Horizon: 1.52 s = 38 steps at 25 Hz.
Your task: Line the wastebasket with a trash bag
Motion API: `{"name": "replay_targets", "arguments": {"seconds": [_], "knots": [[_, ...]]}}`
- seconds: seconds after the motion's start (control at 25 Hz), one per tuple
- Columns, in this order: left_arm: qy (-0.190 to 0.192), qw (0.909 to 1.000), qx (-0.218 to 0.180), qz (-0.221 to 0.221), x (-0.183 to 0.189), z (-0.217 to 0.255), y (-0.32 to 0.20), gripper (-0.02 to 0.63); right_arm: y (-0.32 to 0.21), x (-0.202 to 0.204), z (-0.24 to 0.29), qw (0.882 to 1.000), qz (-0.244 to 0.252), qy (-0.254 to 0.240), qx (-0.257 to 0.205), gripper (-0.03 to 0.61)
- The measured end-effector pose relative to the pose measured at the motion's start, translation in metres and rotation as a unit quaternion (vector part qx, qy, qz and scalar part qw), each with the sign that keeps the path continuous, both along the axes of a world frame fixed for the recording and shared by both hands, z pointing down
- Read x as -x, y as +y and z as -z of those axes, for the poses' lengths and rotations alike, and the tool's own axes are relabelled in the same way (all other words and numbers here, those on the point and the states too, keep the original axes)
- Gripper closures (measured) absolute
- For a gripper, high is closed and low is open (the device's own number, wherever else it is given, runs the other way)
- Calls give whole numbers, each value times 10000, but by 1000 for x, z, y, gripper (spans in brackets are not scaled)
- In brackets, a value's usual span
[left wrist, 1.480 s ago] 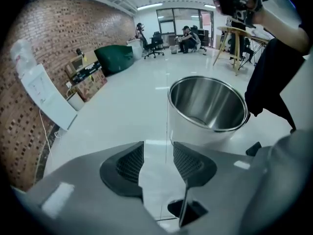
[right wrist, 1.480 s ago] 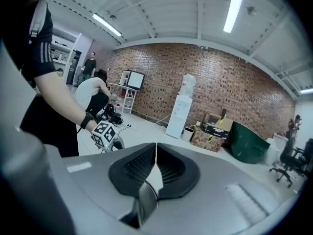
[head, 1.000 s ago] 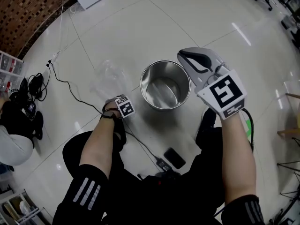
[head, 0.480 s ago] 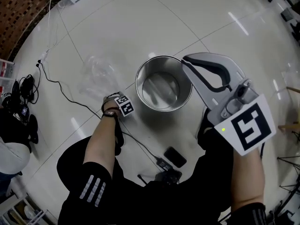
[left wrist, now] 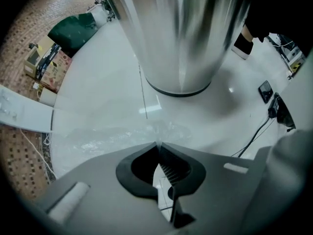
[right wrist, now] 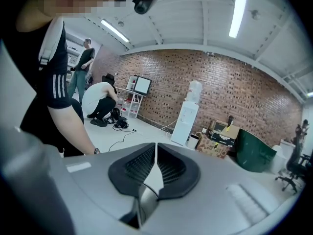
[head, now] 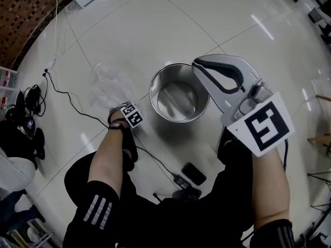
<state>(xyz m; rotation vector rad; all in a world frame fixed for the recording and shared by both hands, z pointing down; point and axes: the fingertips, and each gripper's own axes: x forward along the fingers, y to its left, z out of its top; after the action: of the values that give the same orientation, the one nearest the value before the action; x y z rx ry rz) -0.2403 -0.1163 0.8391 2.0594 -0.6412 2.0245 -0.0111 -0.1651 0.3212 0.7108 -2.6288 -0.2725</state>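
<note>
The floor [head: 207, 14] fills the head view, pale and glossy. At its centre stands the bin [head: 153, 94], steel, upright and unlined. In the left gripper view the bin [left wrist: 181, 33] rises as a tall wall at the top of the frame.

The bag [head: 106, 81] is clear film, crumpled flat on the floor to the upper left of the bin and apart from it. Its long axis runs from the left gripper [head: 126, 112] up and left, away from the bin. In the left gripper view the bag [left wrist: 112, 133] spreads leftward from the jaw tips.

The left gripper [left wrist: 157, 143] points down at the bag's near edge, between bag and bin. Its jaws have just been closing and now meet there, and I judge a fold of film to be pinched at the tips. The bin's mouth lies just right of this gripper in the head view, so lifting the bag means a short carry rightward.

The right gripper [head: 196, 62] is closed on nothing, raised by the bin's right rim. Its own view [right wrist: 156, 145] looks out across the room, so the left hand is much the nearer to the bag.
</note>
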Motion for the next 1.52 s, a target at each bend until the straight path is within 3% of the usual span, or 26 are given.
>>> {"name": "replay_targets", "arguments": {"seconds": [0.16, 0.36, 0.68, 0.92, 1.12, 1.28, 1.52], "knots": [[205, 9987, -444, 120, 4, 62, -24, 620, -4, -8, -3, 9997, -168, -123, 95, 559], [391, 9941, -1010, -111, -5, 158, -55, 620, -13, -11, -6, 9997, -160, -203, 27, 558], [943, 9735, -1988, -628, -54, 311, -70, 620, -12, -4, -27, 9995, -131, -89, 278, 555], [1626, 9355, -2933, -1113, -112, 431, -61, 620, -9, 1, -45, 9983, 34, 169, 561, 504], [2584, 8828, -3491, -1791, -170, 524, -29, 620, -4, -9, -58, 9967, 123, 497, 627, 466], [3714, 8450, -3172, -2179, -204, 551, 8, 620, -2, -15, -65, 9958, 176, 615, 648, 419], [4754, 8182, -1962, -2570, -242, 528, 59, 620, -7, -17, -63, 9966, 173, 770, 232, 330]]}}
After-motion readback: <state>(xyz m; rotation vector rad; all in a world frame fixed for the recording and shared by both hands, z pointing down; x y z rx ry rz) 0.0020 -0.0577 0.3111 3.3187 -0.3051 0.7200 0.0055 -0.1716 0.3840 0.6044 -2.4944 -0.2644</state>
